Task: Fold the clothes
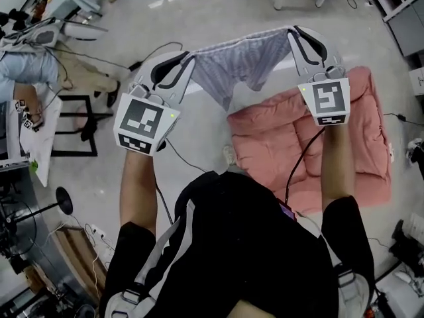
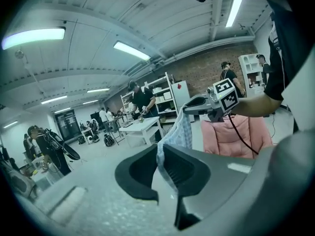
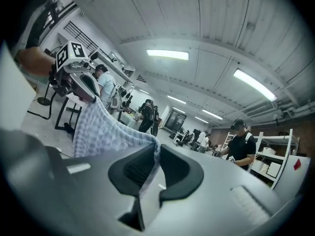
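Between the two grippers, the checked garment point(image 1: 242, 65) hangs in the air by its top edge. It sags in the middle, and its lowest point dangles above the floor point(image 1: 218, 5) by the far left corner of the pink padded mat point(image 1: 371, 144). The left gripper point(image 1: 187, 59) and the right gripper point(image 1: 296, 33) each have their fingers pressed together on one top corner of the cloth. The step would likely go best with the hands drawn apart until the sag is gone and the edge held level. The garment could then be lowered hem first so it lies flat on the mat. Both pinches look thin, so gentle tension seems wise.
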`<state>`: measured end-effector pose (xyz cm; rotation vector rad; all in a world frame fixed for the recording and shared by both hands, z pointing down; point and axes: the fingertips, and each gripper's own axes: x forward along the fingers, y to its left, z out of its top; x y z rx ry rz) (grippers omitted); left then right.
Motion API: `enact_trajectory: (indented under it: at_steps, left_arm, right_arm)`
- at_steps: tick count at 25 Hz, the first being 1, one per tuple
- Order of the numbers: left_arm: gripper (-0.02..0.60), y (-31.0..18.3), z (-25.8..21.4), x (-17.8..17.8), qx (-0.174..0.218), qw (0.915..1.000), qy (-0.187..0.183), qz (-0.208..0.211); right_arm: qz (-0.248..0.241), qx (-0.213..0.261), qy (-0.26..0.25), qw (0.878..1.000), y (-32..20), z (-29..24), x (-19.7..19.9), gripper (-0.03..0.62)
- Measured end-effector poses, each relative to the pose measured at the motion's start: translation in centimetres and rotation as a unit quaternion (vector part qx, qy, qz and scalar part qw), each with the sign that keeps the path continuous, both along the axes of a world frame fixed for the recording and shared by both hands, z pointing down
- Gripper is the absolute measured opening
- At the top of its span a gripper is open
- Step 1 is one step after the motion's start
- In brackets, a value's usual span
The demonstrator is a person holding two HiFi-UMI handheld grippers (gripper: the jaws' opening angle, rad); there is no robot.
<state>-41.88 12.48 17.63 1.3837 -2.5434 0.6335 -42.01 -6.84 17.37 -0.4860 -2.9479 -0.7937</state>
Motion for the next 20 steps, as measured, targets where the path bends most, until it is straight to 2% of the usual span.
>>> enact_trajectory:
  at_steps: [4,10,14,20]
  left_arm:
    - [0.038,-0.7,-1.4,3.3,0.006,0.9995,-0.012,0.030]
    - [0.038,-1.7,-2.7,10.5,0.018,0.9956,-0.024,0.088]
    - [0.038,-2.5,-3.4,16.9,0.024,0.9916,-0.027,0.124]
    - [0.038,-2.1,-0.6,26.4,0.019,0.9867,-0.011,0.161]
  right_arm:
    - [0.027,0.006,-0.014,1.000,-0.9,-1.6,4.1,0.040]
    - [0.079,0.013,-0.030,0.996,-1.8,-3.4,12.3,0.040]
    - [0.114,0.008,-0.035,0.993,-2.7,-4.2,19.0,0.040]
    - [0.158,-0.007,-0.018,0.987,-2.5,-1.4,29.6,0.040]
